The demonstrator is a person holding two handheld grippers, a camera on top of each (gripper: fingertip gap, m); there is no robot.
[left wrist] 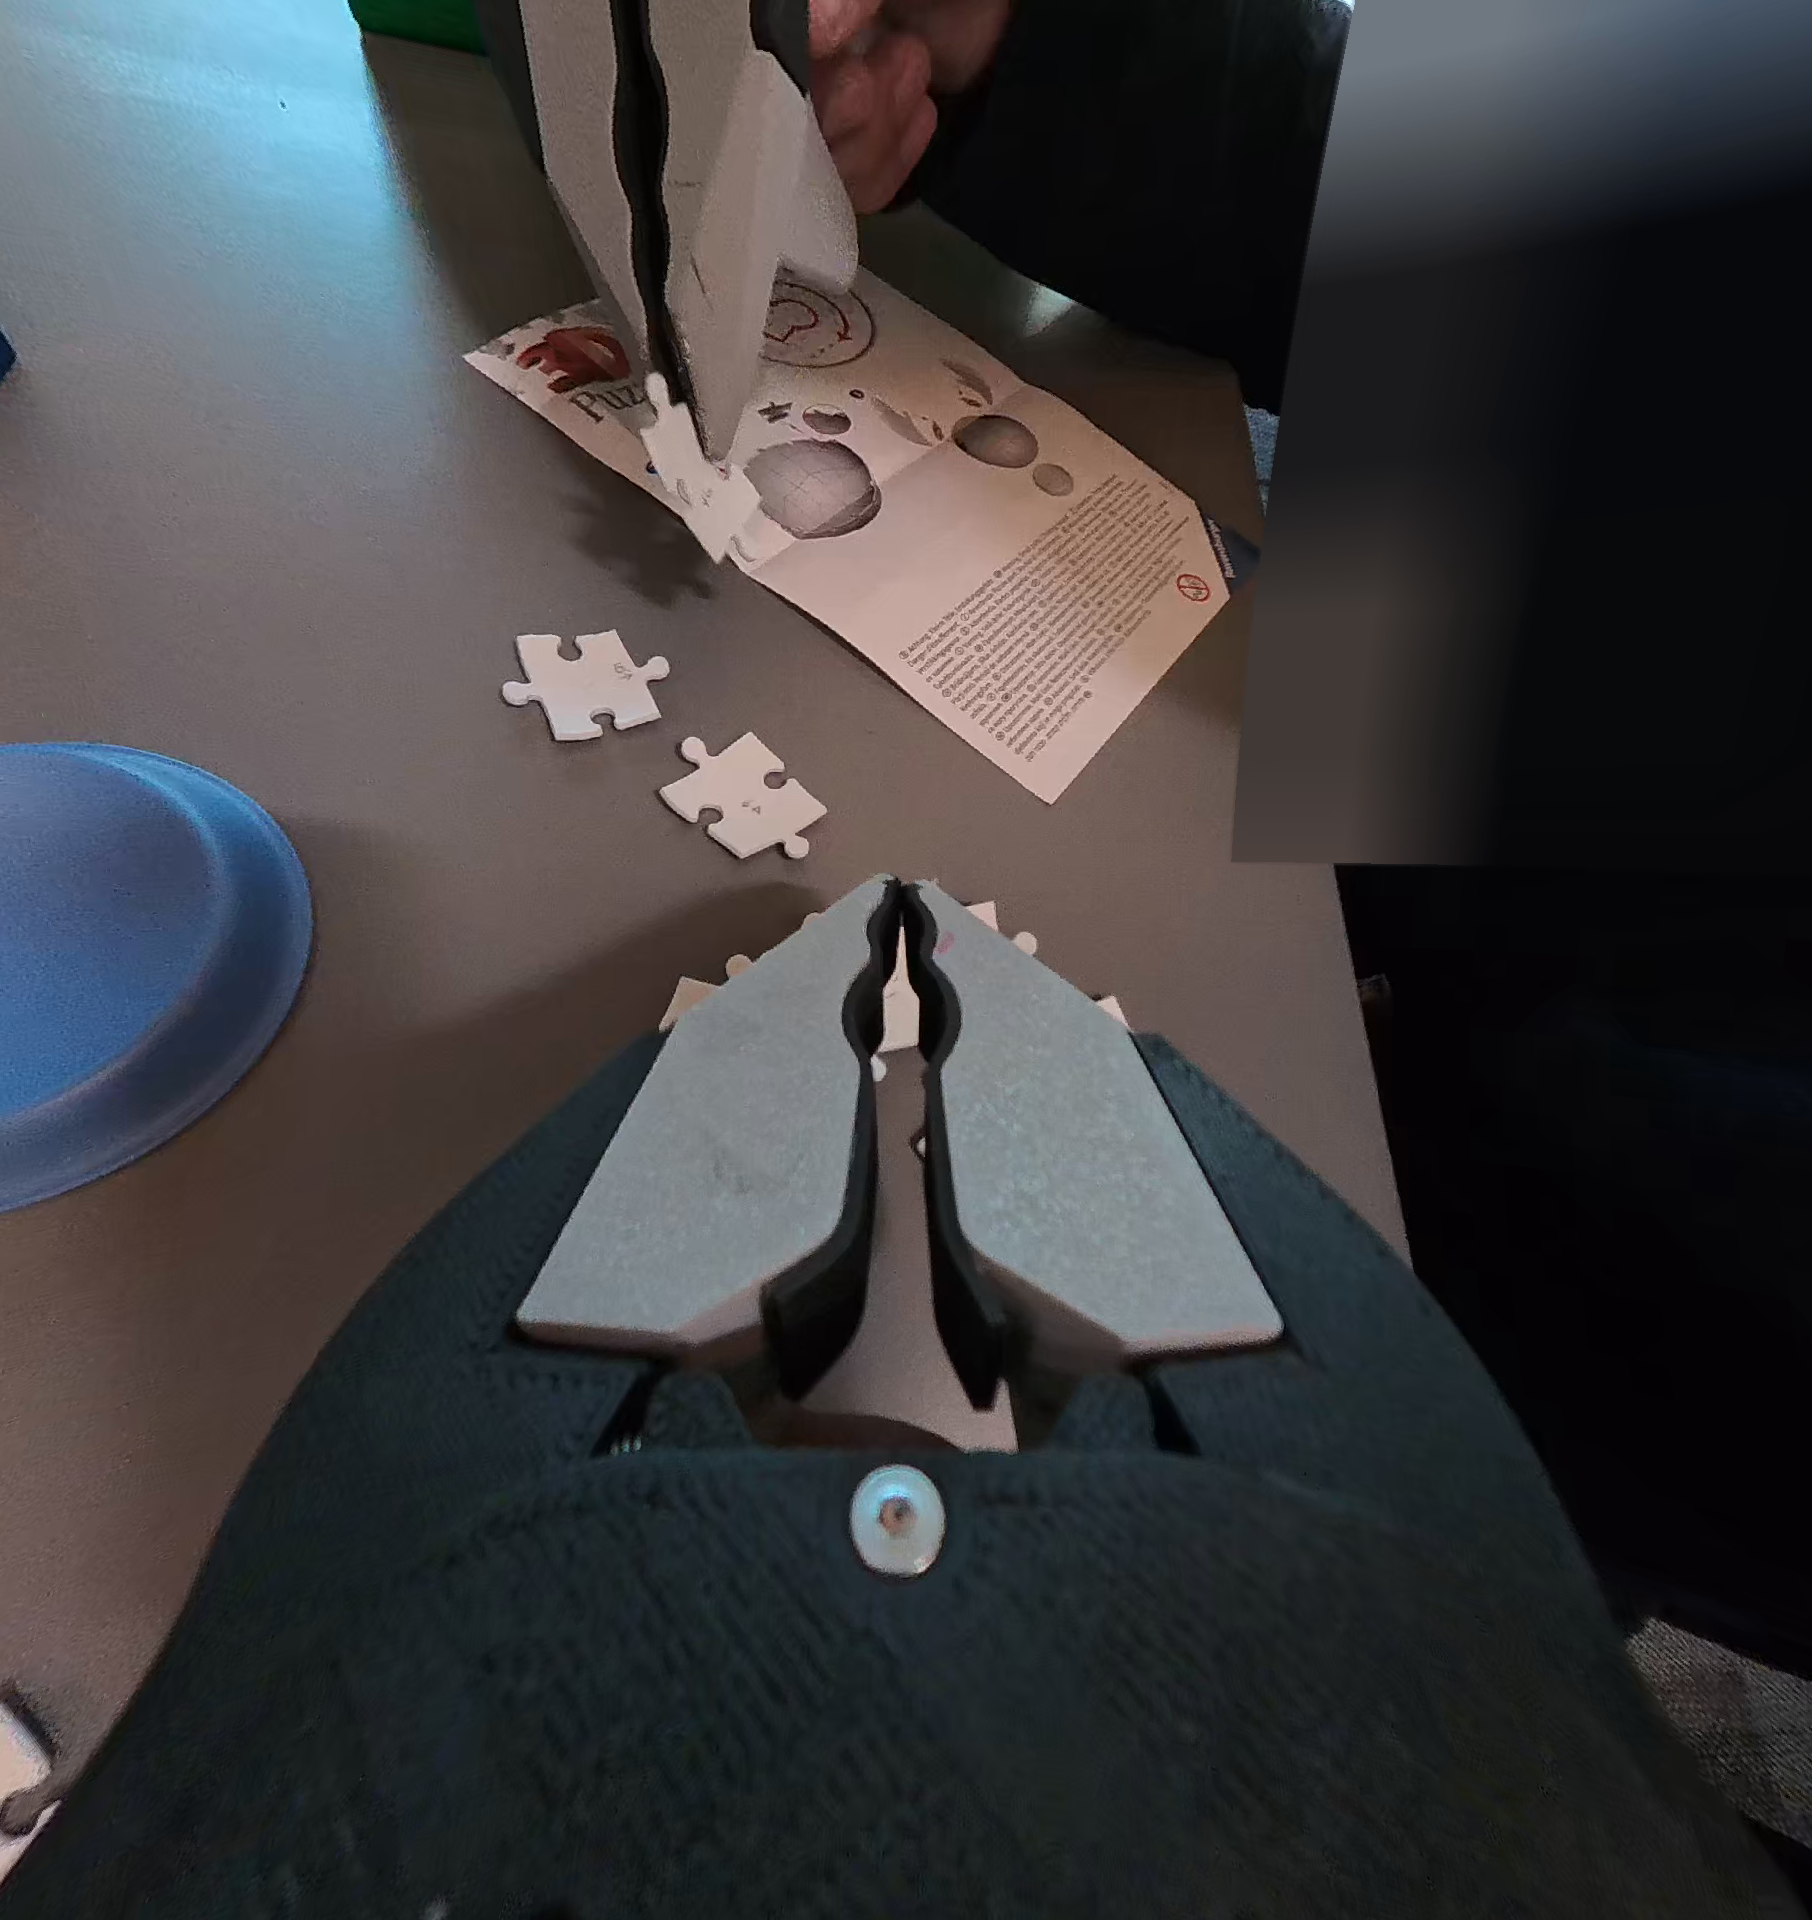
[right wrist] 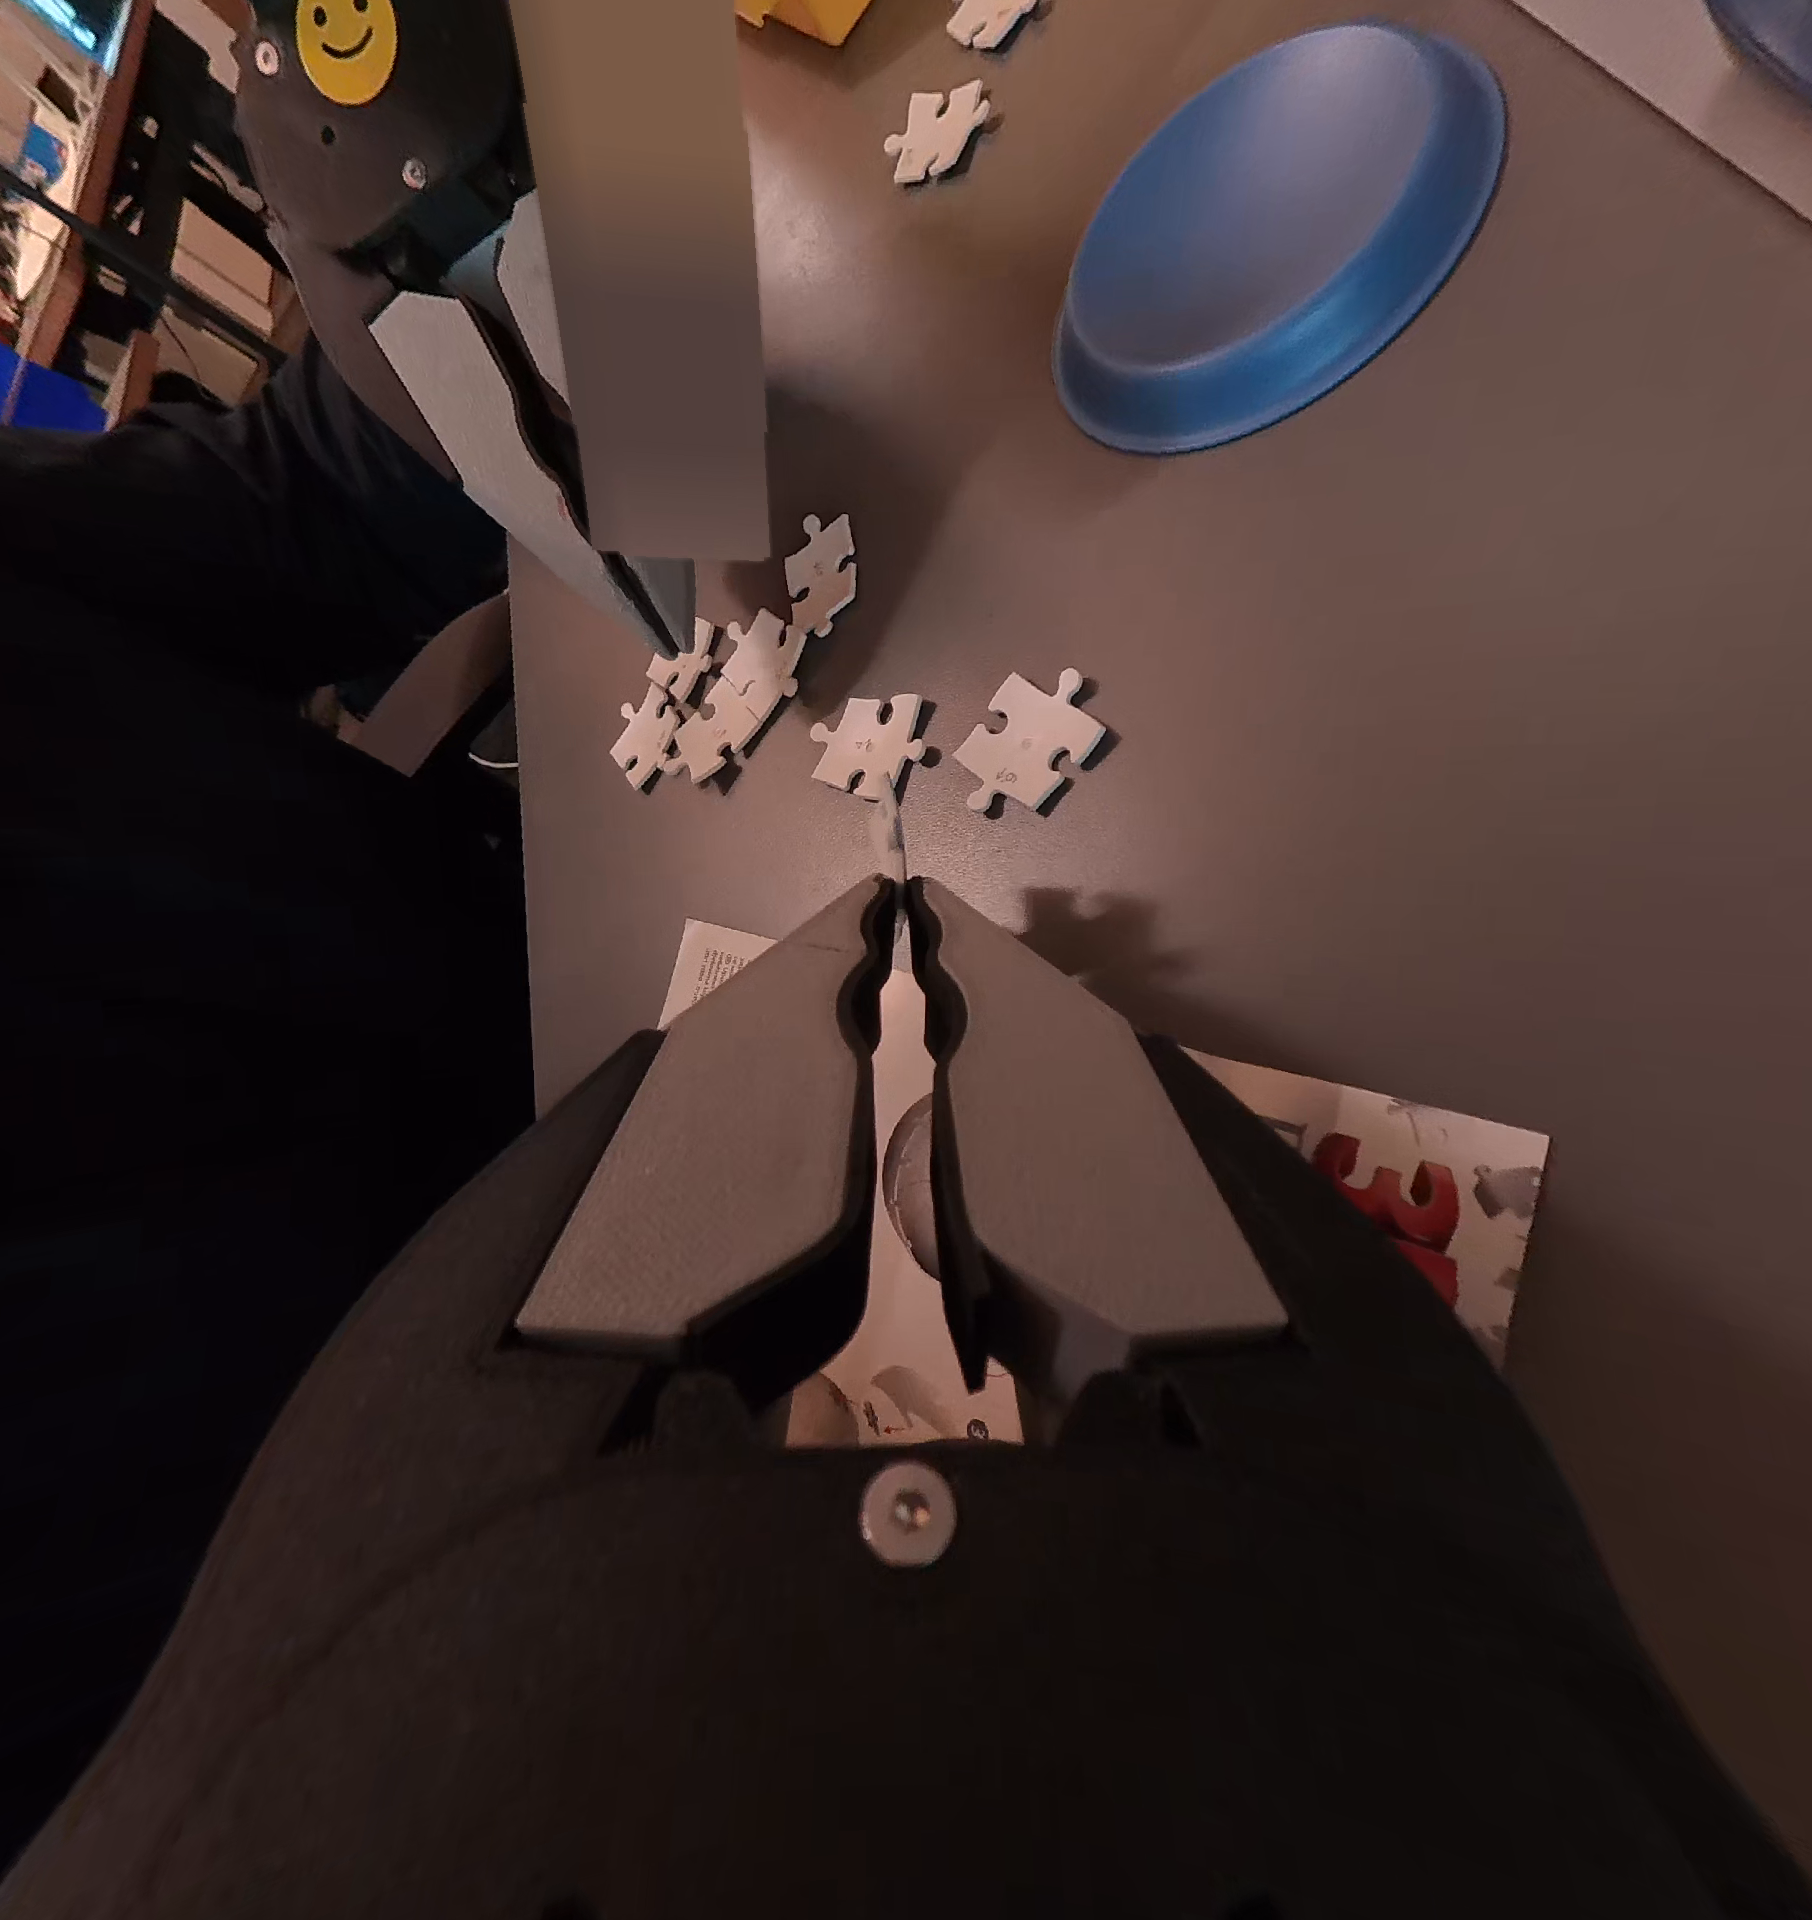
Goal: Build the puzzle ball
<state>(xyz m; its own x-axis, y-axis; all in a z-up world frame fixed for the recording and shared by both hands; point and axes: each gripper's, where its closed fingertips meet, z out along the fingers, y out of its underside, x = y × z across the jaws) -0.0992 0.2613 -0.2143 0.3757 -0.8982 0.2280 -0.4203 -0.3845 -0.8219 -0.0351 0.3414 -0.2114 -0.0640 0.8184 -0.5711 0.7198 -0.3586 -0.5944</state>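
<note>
While your right gripper (right wrist: 897, 883) pinches a white puzzle piece (left wrist: 696, 468) edge-on, the left gripper (left wrist: 900, 888) sits closed — holding anything? can't tell — over a clustered pile of white pieces (right wrist: 710, 696) straight ahead of the right tips.

Two loose pieces (left wrist: 663, 743) between bowl (left wrist: 102, 966) and leaflet (left wrist: 985, 582).

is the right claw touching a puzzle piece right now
Touching. The left wrist view shows the right claw shut on a white puzzle piece, which hangs from its tips above the instruction sheet.
</note>
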